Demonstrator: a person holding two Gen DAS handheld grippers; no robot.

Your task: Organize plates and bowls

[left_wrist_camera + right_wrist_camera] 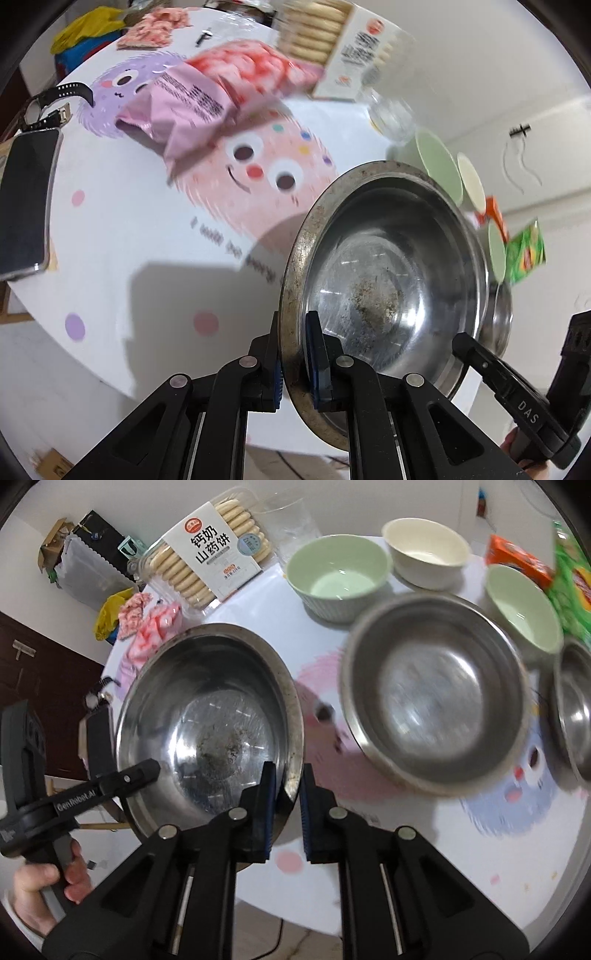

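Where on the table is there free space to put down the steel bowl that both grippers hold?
Bare cloth lies between the phone and the held steel bowl, below the pink snack bag. The near table edge is also free. The far side is crowded: green bowl, cream bowl, biscuit box.

Held steel bowl (pixel 207 716) is shiny metal but w/ a rough, speckled, tarnished rim and grimy patch in the base. Second steel bowl (pixel 436 690) looks cleaner, brushed sheen. Green bowl (pixel 338 576) and cream bowl (pixel 424 550) look smooth, glazed, semi-gloss. Desk (pixel 129 236) is smooth w/ printed cartoon cover. Snack bag (pixel 192 107) is crinkly matt plastic. Gripper pads (pixel 267 805) are ribbed blue rubber, arms matt black plastic.
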